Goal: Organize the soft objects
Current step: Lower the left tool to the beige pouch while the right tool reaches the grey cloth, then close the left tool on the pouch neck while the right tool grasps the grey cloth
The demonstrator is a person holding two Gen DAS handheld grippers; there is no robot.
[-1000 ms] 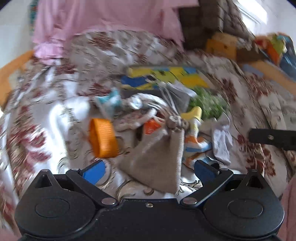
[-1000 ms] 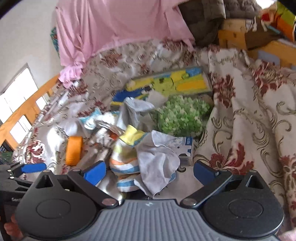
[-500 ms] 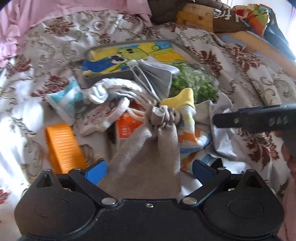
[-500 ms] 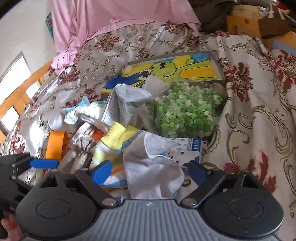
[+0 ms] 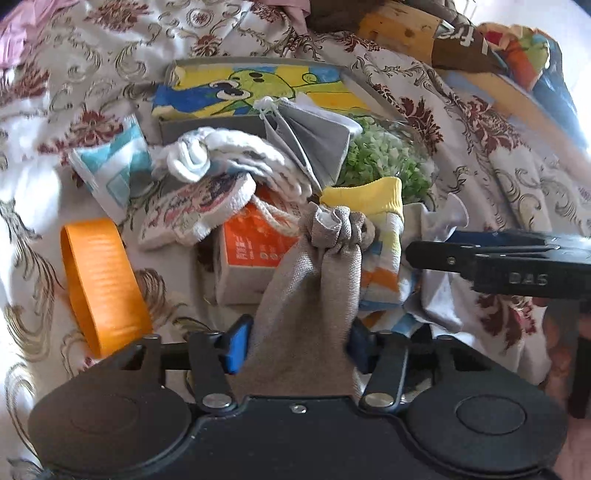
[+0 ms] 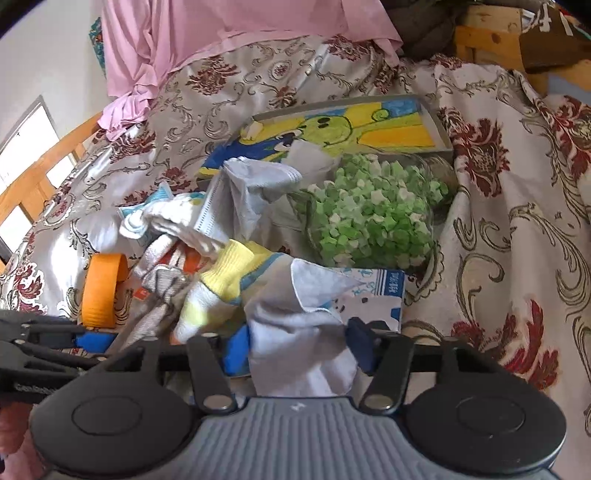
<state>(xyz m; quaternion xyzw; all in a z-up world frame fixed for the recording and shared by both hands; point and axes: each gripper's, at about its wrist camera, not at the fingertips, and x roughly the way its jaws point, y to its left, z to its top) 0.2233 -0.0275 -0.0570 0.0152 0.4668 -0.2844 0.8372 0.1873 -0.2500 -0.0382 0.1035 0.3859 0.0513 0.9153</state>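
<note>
Left gripper (image 5: 295, 345) clenched on tan drawstring pouch (image 5: 310, 295), mid-pile on bed. Right gripper (image 6: 295, 345) clamped on pale grey cloth (image 6: 299, 332), just right of pouch. Floral bedspread (image 6: 517, 221) underneath, pink sheet (image 6: 221, 33) draped at far edge, wooden rail (image 6: 37, 177) along left edge. Around: yellow-cuffed sock (image 6: 225, 273) touching both, orange band (image 5: 99, 280) left, orange box (image 5: 251, 251) behind pouch, grey mask (image 5: 314, 144), green star jar (image 6: 373, 218), cartoon box (image 5: 258, 88) beyond.
</note>
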